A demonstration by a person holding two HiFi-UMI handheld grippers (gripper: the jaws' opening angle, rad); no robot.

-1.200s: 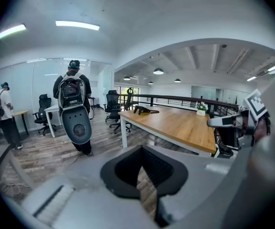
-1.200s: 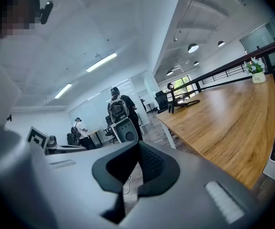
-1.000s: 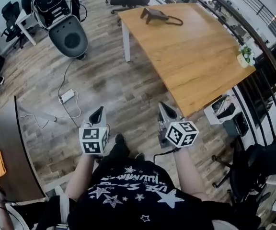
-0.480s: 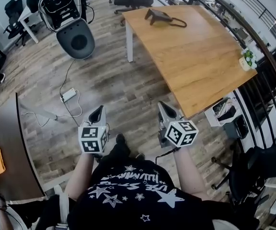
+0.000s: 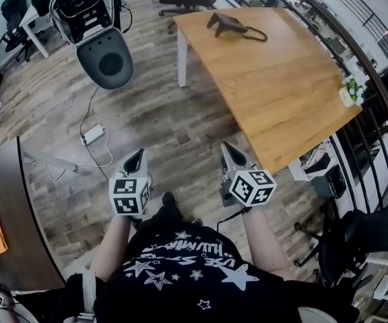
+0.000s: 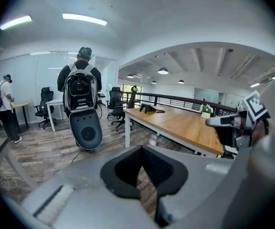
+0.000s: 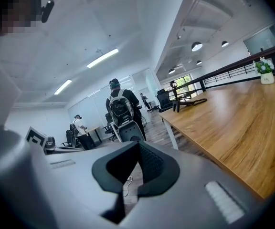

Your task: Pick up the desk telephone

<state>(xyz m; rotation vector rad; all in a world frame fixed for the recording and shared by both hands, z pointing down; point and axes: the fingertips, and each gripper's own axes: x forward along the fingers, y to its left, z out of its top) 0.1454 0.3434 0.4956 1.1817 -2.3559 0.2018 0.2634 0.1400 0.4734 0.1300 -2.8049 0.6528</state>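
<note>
Both my grippers hang low over the wood floor (image 5: 147, 120), short of the table (image 5: 281, 79). The left gripper (image 5: 137, 156) has its jaws pressed together on nothing, and the right gripper (image 5: 227, 148) is the same. The desk telephone (image 5: 225, 23) lies at the table's far end, cord looped beside it, well apart from me. Against a second ago, table and telephone sit slightly further right in the head view, and my jaws are closed as before.

Black T-shirt (image 5: 180, 278) printed with white stars.
</note>
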